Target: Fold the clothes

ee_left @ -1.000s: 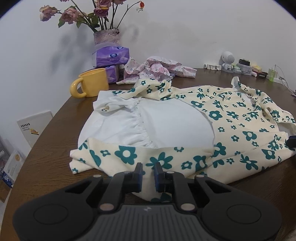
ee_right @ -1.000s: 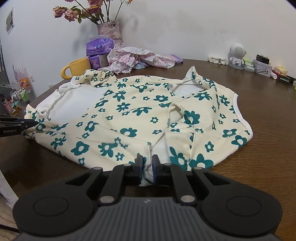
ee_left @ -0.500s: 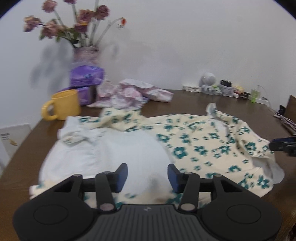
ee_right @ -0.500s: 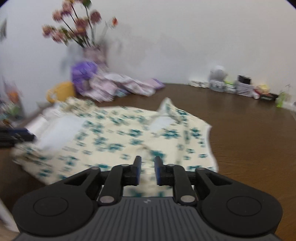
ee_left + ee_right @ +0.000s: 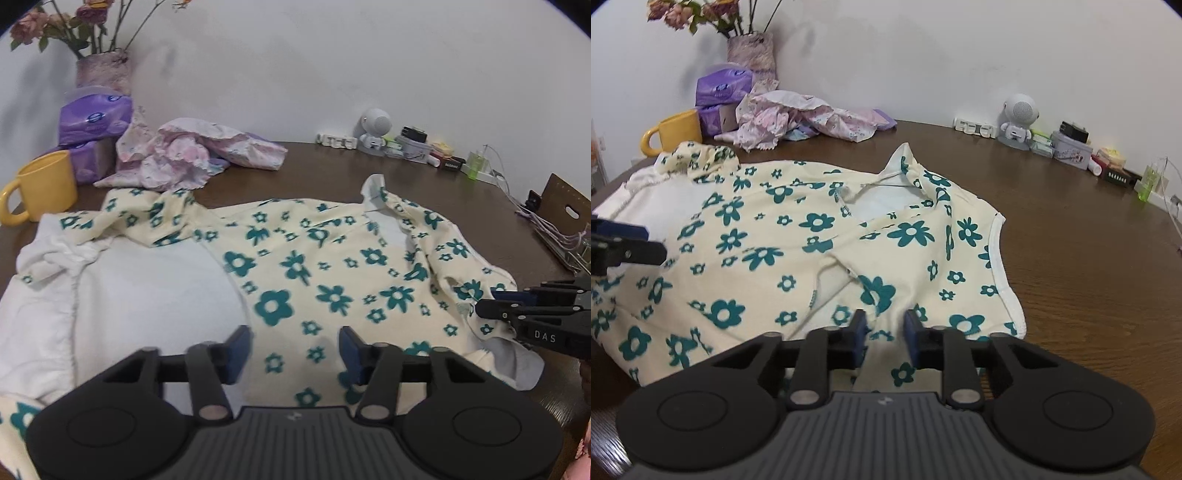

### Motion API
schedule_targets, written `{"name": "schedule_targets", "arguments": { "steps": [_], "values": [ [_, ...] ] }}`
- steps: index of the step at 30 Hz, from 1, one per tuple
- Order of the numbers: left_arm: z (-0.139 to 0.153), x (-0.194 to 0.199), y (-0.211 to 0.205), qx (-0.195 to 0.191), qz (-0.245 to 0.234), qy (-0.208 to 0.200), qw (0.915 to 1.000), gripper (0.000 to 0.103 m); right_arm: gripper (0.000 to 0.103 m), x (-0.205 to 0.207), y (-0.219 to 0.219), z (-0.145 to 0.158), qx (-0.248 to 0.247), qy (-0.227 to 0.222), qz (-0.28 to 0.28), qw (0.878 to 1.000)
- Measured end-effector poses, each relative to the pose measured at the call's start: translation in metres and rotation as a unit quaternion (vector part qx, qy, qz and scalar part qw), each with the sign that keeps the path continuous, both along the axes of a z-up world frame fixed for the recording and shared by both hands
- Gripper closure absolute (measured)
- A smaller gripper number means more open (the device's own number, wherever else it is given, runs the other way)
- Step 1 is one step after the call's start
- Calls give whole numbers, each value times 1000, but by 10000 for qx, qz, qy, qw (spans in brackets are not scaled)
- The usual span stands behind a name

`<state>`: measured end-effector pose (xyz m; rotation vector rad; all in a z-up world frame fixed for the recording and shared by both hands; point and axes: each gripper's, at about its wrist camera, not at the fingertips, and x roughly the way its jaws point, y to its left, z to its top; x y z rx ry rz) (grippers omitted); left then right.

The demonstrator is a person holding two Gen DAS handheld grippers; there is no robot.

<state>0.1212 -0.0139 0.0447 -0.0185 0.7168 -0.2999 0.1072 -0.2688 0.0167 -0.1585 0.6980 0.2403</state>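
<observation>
A cream top with teal flowers (image 5: 332, 266) lies spread on the brown table (image 5: 1089, 258). Its white inside shows at the left end (image 5: 147, 295). My left gripper (image 5: 294, 349) hovers over the near part of the cloth. Its jaws stand well apart and are closing, with nothing pinched, only cloth lying beneath. It shows from the side at the left edge of the right wrist view (image 5: 652, 242). My right gripper (image 5: 884, 332) is low over the near hem (image 5: 812, 240). Its jaws are a little apart and closing, with cloth in the gap. The left wrist view has it at the right (image 5: 491, 304).
A yellow mug (image 5: 44, 188), purple tissue packs (image 5: 96, 122) and a vase of flowers (image 5: 103, 72) stand at the back left. A crumpled pink garment (image 5: 192, 151) lies behind the top. A white figurine (image 5: 375, 127), small boxes and cables (image 5: 546, 225) line the far right.
A second ago both grippers were shut on the near edge of the top. Both have let go since and moved in over the cloth, the left one farther.
</observation>
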Motion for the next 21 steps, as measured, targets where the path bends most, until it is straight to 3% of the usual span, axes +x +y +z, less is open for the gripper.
{"name": "schedule_targets", "arguments": {
  "steps": [3, 15, 21],
  "values": [
    [-3, 6, -8, -87, 11, 118, 9999, 77, 90, -1, -4, 4, 111, -43, -35, 9999],
    [-10, 12, -14, -24, 337, 252, 9991, 82, 92, -9, -29, 9, 214, -135, -363, 9990],
    [-4, -1, -14, 70, 778, 133, 9969, 82, 93, -11, -37, 6, 242, -126, -459, 9986]
  ]
}}
